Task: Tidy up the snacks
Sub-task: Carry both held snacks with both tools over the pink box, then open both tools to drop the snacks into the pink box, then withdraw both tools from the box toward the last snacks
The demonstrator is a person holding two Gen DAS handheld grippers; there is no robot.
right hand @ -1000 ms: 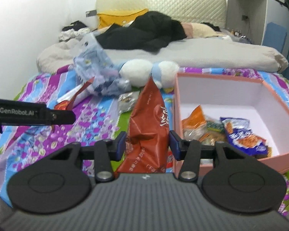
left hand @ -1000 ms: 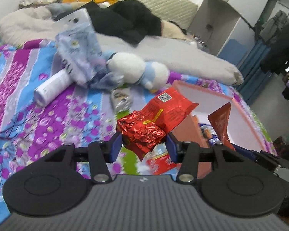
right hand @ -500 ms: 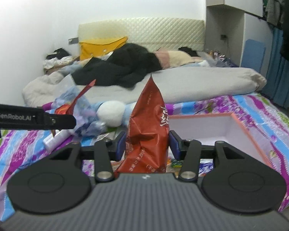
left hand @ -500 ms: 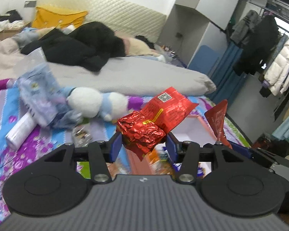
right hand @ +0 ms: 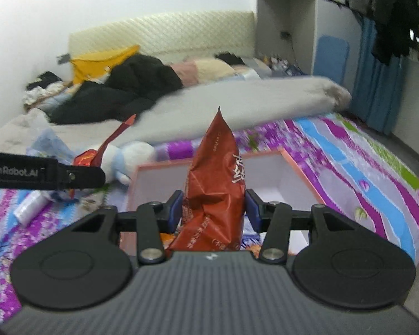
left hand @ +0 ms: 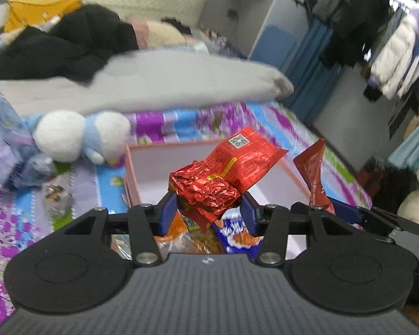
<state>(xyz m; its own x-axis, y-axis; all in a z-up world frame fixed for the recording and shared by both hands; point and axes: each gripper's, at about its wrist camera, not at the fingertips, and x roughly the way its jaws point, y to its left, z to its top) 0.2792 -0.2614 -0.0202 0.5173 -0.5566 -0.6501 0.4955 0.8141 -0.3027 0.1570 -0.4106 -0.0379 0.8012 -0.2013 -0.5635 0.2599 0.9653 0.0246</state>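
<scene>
My left gripper [left hand: 208, 210] is shut on a crumpled shiny red foil packet [left hand: 223, 178] with a QR code on its flat end. It hangs over the near left part of a pink-rimmed box [left hand: 131, 164] with a white inside, where several snack bags [left hand: 237, 237] lie. My right gripper [right hand: 213, 209] is shut on a tall dark-red snack bag [right hand: 216, 184], held upright above the same pink box [right hand: 301, 167]. That dark-red bag [left hand: 311, 167] also shows at the right of the left wrist view. The left gripper's arm [right hand: 44, 174] crosses the left of the right wrist view.
The box sits on a purple, blue and green floral bedspread [right hand: 363, 167]. A white and blue plush toy [left hand: 81, 136], a bluish plastic bag [left hand: 5, 139] and a small loose packet [left hand: 56, 198] lie left of it. A grey duvet [left hand: 167, 81] and dark clothes [left hand: 56, 44] lie behind.
Both grippers have swung right with their packets, from over the bedspread to above the pink box. The grips are unchanged.
</scene>
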